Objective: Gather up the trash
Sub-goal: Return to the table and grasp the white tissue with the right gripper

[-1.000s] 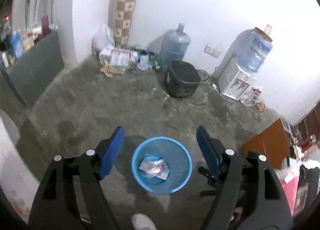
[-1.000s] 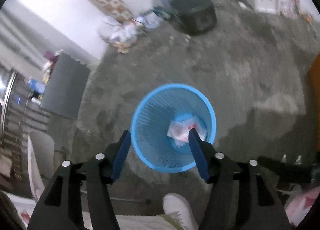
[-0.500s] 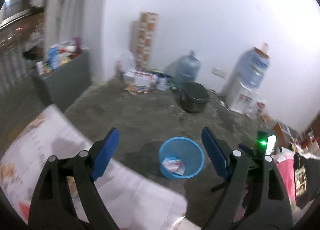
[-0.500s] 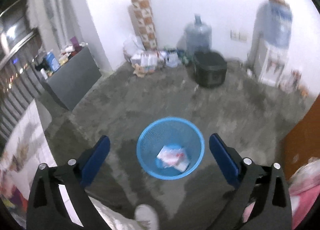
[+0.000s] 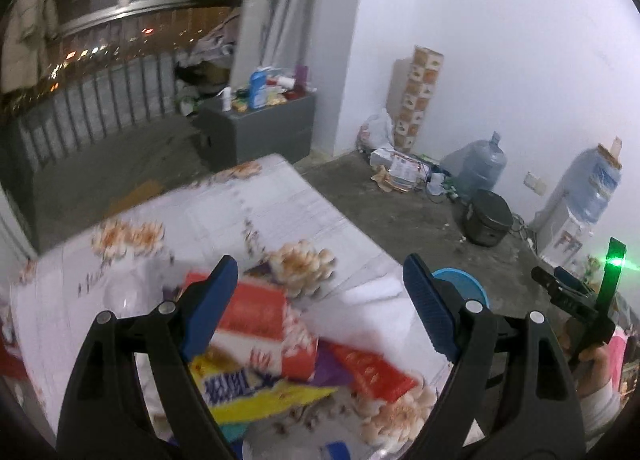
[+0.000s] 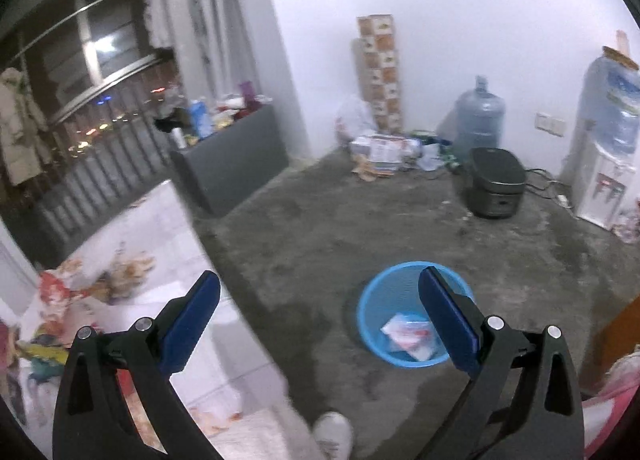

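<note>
Left gripper (image 5: 316,314): black frame, blue ribbed pads, jaws wide with nothing pressed between them; they have just been opening further. It hangs over a table (image 5: 280,195) under a glossy white cloth printed with orange flowers. Nearest on the cloth: a crinkled yellow wrapper (image 5: 256,390) with blue lettering, half beneath the left finger; just beyond, a red and white packet (image 5: 260,324), flat and rectangular; right of it, a red sachet (image 5: 372,370) on a purple scrap. All are blurred. A clear rounded plastic item at the near edge cannot be identified. Right gripper (image 6: 320,320): same make, jaws at their widest and empty, having just been opening; it hangs over bare floor beside the table's edge. A white shoe (image 6: 332,434) shows at the near edge. Blue bin (image 6: 404,296): round, mesh-walled plastic, standing on rough grey concrete floor (image 6: 360,219) right of the table; a crumpled clear-and-red wrapper (image 6: 406,334) lies in its bottom. Farther: a black rounded cooker (image 6: 496,185) on the floor; a grey cabinet (image 6: 236,167) at left, its top crowded with bottles. Far wall: a tall patterned carton (image 6: 380,71), a heap of bags and boxes (image 6: 380,147), a translucent water jug (image 6: 480,119), and a white dispenser (image 6: 600,179) at right carrying a second jug.
</note>
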Demonstrator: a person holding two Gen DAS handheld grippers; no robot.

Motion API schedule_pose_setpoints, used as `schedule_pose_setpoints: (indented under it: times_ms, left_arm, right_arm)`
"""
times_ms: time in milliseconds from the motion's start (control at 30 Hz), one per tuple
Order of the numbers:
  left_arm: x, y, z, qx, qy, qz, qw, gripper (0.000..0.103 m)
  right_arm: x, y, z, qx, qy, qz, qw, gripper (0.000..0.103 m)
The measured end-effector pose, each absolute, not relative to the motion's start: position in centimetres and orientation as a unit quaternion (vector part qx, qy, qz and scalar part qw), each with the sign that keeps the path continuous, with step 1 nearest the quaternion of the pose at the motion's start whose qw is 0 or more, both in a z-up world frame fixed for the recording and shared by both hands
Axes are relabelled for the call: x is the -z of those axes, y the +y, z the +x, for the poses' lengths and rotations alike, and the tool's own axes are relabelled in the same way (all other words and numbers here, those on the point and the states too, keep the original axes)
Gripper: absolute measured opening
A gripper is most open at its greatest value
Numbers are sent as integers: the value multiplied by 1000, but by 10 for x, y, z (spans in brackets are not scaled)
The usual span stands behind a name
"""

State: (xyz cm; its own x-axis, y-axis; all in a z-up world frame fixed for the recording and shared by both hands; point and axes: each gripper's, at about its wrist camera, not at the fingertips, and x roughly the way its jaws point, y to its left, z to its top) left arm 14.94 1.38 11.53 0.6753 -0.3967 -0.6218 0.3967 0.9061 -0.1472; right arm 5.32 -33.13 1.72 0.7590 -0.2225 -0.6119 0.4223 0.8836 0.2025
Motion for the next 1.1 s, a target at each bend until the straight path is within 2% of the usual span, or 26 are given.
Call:
schedule_pose_setpoints:
  times_ms: [200, 367, 500, 600, 733, 967, 1100]
  left_arm:
    - [-94, 33, 126, 219, 335, -10, 916, 80]
    - [-75, 19, 112, 245, 334, 14, 910, 80]
    - [-58, -3, 111, 275, 348, 27, 896, 80]
    - [-47, -18, 121, 283, 359, 22, 889, 76]
    - [-32, -42, 138, 276, 372, 34, 886, 63]
    - [-9, -65, 155, 278, 403, 41, 871, 41]
    - [6, -68, 160, 283, 429, 35, 857, 31]
  right_arm:
    - [-16, -306, 76, 100, 325, 189, 921, 97]
    - [-10, -290, 100, 38, 347, 208, 914, 96]
    - [-3, -275, 117, 5, 368, 205, 907, 86]
    - [5, -267, 132, -21, 387, 203, 899, 74]
    - [21, -261, 158, -56, 415, 212, 883, 59]
    - [42, -250, 217, -91, 462, 190, 862, 42]
    - [58, -239, 242, -84, 485, 146, 858, 23]
